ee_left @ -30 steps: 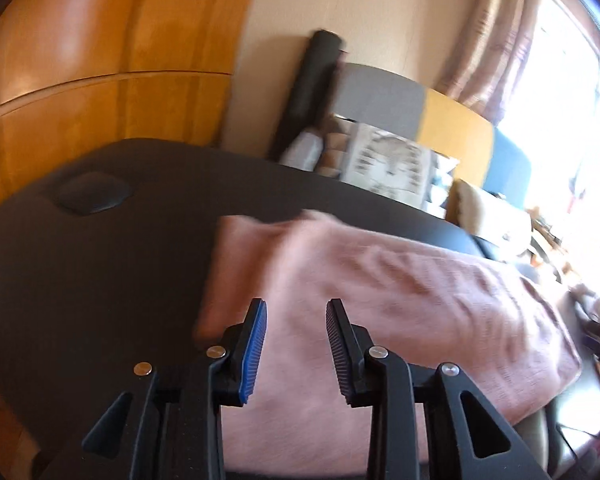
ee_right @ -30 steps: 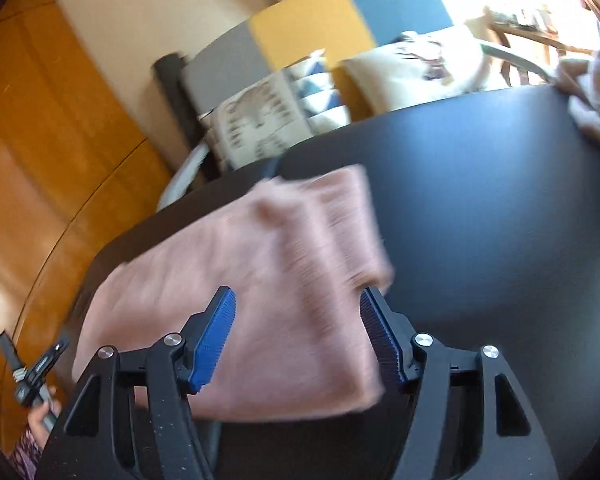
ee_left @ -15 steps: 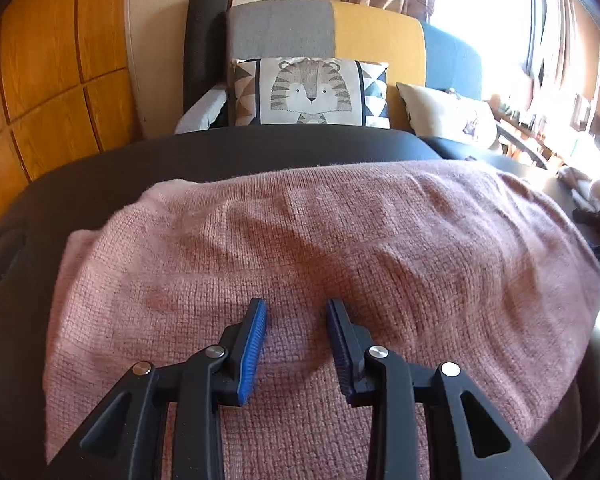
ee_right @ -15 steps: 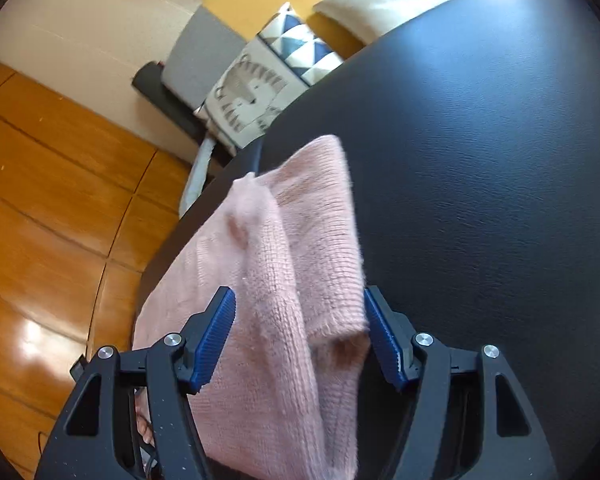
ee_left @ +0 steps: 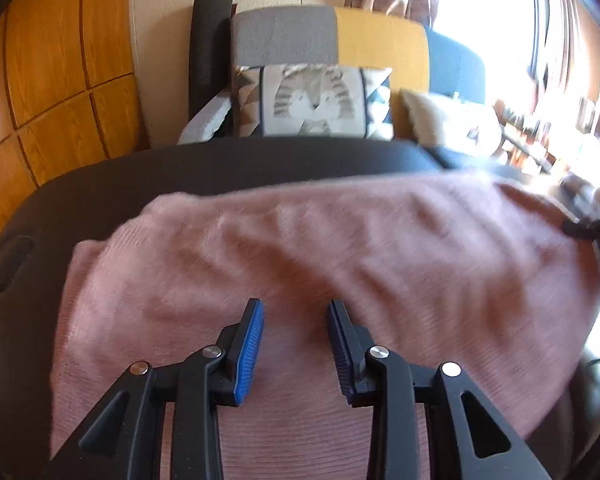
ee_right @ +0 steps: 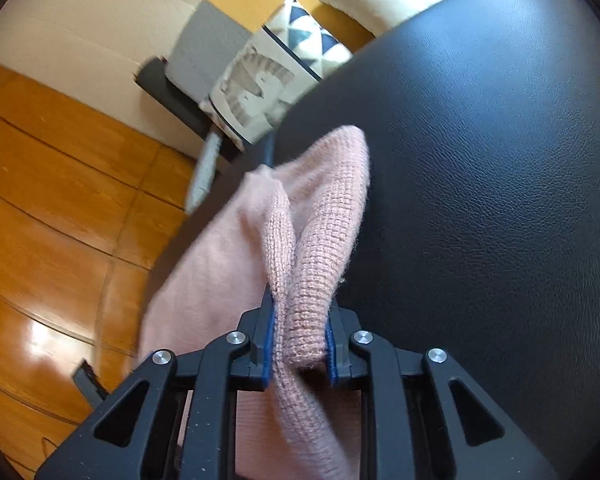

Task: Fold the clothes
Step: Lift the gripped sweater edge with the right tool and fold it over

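Note:
A pink knitted sweater lies folded across the black leather table. My left gripper hovers open just above the sweater's near part, nothing between its blue pads. In the right wrist view my right gripper is shut on a thick folded edge of the pink sweater, which bulges up between the jaws and trails off to the left over the black table. The right gripper shows as a dark shape at the sweater's right end in the left wrist view.
A grey, yellow and blue sofa with a tiger-print cushion stands behind the table. Wooden wall panels rise on the left. A bright window and clutter lie to the right. A dark oval recess marks the table's left end.
My right gripper has closed on the sweater's folded edge, which was loose between its open jaws before. The left gripper has stayed open and drawn back slightly over the sweater.

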The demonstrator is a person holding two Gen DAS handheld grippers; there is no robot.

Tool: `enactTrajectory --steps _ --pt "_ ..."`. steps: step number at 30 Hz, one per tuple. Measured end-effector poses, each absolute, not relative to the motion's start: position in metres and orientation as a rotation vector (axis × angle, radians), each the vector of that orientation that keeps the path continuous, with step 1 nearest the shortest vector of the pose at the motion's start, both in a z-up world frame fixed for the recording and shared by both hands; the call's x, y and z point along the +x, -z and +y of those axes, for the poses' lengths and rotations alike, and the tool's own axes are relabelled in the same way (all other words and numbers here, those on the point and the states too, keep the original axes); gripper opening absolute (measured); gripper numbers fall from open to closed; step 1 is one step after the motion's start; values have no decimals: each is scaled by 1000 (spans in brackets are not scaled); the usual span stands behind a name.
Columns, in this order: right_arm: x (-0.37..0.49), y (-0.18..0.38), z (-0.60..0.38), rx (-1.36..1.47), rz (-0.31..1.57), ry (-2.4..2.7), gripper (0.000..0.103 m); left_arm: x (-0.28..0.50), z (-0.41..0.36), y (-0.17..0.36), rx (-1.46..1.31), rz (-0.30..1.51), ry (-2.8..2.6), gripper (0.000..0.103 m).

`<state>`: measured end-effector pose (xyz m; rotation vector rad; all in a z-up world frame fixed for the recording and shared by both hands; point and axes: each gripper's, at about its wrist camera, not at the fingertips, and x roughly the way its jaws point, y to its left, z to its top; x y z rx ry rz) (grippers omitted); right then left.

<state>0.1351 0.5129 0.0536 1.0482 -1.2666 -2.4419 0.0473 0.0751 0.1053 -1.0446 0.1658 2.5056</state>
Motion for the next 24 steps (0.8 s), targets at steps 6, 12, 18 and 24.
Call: enactTrajectory --steps 6,12,18,24 --pt "160 -88 518 853 -1405 2408 18 51 140 -121 -901 308 -2412 33" --pt "184 -94 532 818 -1519 2371 18 62 199 -92 -877 477 -2330 34" --pt "208 -98 546 790 -1633 2329 18 65 208 -99 -886 465 -2267 34" --pt "200 -119 538 798 -1662 2275 18 65 138 -121 -923 82 -2365 34"
